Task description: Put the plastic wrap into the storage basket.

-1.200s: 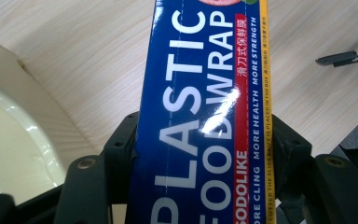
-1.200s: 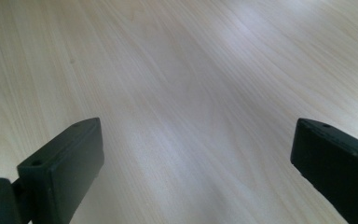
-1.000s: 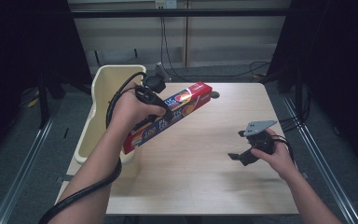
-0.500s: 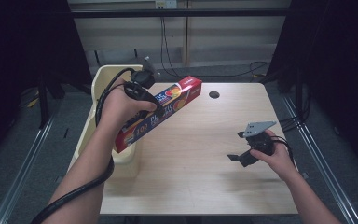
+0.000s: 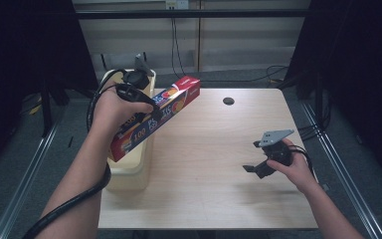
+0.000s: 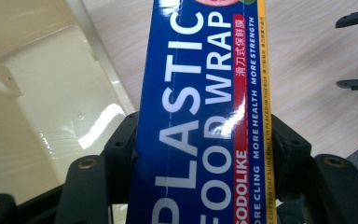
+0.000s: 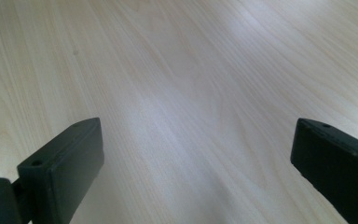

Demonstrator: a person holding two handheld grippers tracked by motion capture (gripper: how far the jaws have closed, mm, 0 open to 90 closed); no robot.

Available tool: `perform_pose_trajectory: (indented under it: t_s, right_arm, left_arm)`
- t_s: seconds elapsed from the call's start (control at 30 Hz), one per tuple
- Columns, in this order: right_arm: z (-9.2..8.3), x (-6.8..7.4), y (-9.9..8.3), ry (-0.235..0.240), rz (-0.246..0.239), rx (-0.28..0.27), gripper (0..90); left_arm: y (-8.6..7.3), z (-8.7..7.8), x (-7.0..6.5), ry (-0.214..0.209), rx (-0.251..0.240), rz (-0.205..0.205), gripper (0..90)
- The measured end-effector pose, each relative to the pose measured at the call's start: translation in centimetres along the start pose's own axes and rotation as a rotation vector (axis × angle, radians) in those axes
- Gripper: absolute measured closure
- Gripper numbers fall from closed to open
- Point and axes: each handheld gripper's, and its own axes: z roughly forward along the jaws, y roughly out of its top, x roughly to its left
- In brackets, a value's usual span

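Observation:
A long red and blue plastic food wrap box (image 5: 166, 107) hangs tilted in the air, its low end over the cream bin (image 5: 129, 174) at the table's left edge. My left gripper (image 5: 149, 112) is shut on the box's middle. In the left gripper view both black jaws press the sides of the box (image 6: 200, 93), with the bin's inside (image 6: 51, 93) below it. My right gripper (image 5: 252, 156) is held just above the right part of the table, open. In the right gripper view the jaws stand wide apart and nothing is in the right gripper (image 7: 196, 154).
The wooden table (image 5: 204, 194) has a small dark round hole (image 5: 228, 101) near its far edge. Cables run along the floor behind it, and metal rails flank both sides. The other gripper's two jaw tips (image 6: 354, 84) appear far off in the left gripper view.
My left hand has carried the box leftward and a little up, so its low end now hangs over the bin. The right hand has stayed put.

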Motion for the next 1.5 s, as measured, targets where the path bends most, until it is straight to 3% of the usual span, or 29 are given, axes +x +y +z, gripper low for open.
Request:
perform_pose_trajectory:
  t_s: [0.23,0.27,0.33,0.37,0.4,0.47,0.57,0.63,0.73,0.8,0.93,1.1,1.5]
  right_arm:
    - [0.0,0.0,0.0,0.003,-0.002,-0.001,2.2]
    - [0.1,0.0,0.0,0.001,-0.004,0.003,2.3]
    - [0.1,0.0,0.0,0.000,-0.003,0.003,2.1]
    - [0.1,0.0,0.0,0.002,-0.005,0.003,2.2]
    - [0.1,0.0,0.0,0.006,-0.006,0.000,2.3]
    - [0.1,0.0,0.0,0.005,-0.006,-0.001,2.2]
    - [0.0,0.0,0.0,0.002,-0.004,-0.004,2.1]
    - [0.0,0.0,0.0,0.003,-0.004,-0.005,2.3]
    - [0.0,0.0,0.0,0.002,-0.005,-0.005,2.3]
    - [0.0,0.0,0.0,0.005,-0.007,-0.006,2.3]
    - [0.1,0.0,0.0,0.000,-0.007,-0.003,2.2]
    - [0.1,0.1,0.0,0.002,-0.013,-0.003,2.3]
    - [0.2,0.1,0.0,0.006,-0.009,0.003,2.3]
  left_arm:
    - [-0.2,-0.7,0.8,0.001,-0.011,-0.027,40.1]
    - [-0.2,-0.9,0.9,0.005,-0.018,-0.054,40.1]
    - [-0.2,-1.1,1.1,0.005,-0.022,-0.053,40.1]
    - [-0.1,-1.3,1.4,0.005,-0.019,-0.019,40.1]
    - [-0.2,-1.5,1.3,0.017,-0.026,-0.064,40.1]
    - [-0.1,-1.6,1.4,0.015,-0.028,-0.075,40.1]
    - [-0.1,-2.1,1.9,0.022,-0.027,-0.040,40.1]
    - [-0.2,-2.2,1.9,0.030,-0.040,-0.085,40.1]
    - [-0.3,-2.4,2.2,0.040,-0.046,-0.101,40.1]
    - [-0.4,-2.6,2.4,0.044,-0.042,-0.095,40.2]
    - [-0.4,-3.1,2.6,0.064,-0.056,-0.124,40.2]
    - [-0.4,-3.7,2.8,0.061,-0.062,-0.121,40.2]
    - [-0.7,-5.1,3.4,0.094,-0.086,-0.169,40.1]
